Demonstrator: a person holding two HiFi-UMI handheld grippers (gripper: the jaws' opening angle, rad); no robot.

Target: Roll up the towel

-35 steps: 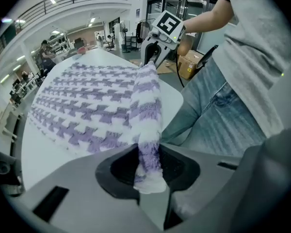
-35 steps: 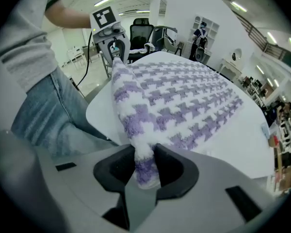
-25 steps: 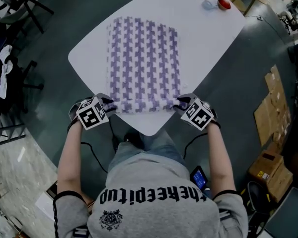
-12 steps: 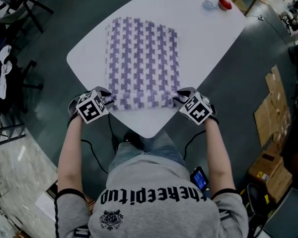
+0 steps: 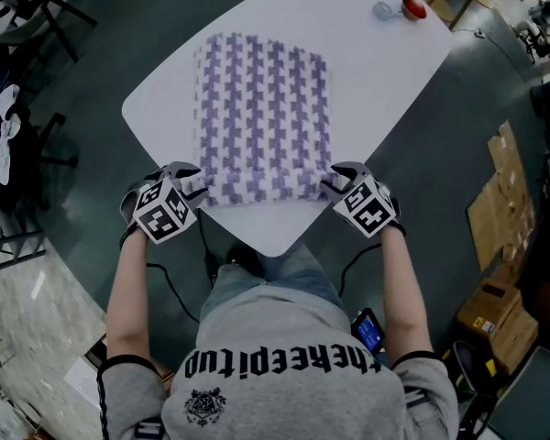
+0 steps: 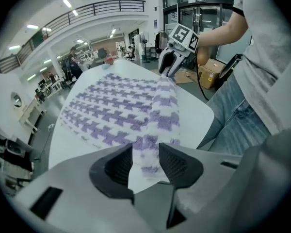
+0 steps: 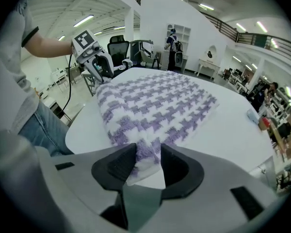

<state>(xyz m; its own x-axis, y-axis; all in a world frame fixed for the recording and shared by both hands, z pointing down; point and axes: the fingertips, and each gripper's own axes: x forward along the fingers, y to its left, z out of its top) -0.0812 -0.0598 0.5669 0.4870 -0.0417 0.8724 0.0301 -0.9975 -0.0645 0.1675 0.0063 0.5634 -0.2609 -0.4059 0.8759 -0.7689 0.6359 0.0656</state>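
A purple-and-white houndstooth towel (image 5: 266,99) lies flat on the white table (image 5: 385,81); its near edge is rolled into a low roll (image 5: 266,186). My left gripper (image 5: 194,186) is at the roll's left end. Its jaws have just been opening, and the roll end (image 6: 144,147) lies loosely between the pads of the left gripper (image 6: 145,163). My right gripper (image 5: 335,183) is at the roll's right end. Its jaws have also just widened, but in the right gripper view the pads of the right gripper (image 7: 148,163) still press on the bunched towel (image 7: 146,154).
A red object (image 5: 413,6) and a small bluish one (image 5: 383,9) sit at the table's far right corner. Cardboard boxes (image 5: 504,200) lie on the floor to the right. Chairs (image 5: 37,7) stand at the left. The table's near corner ends close to my legs.
The rolled edge has moved a little farther from me, and both grippers went with it. The left gripper's cube has since tipped back toward the near left.
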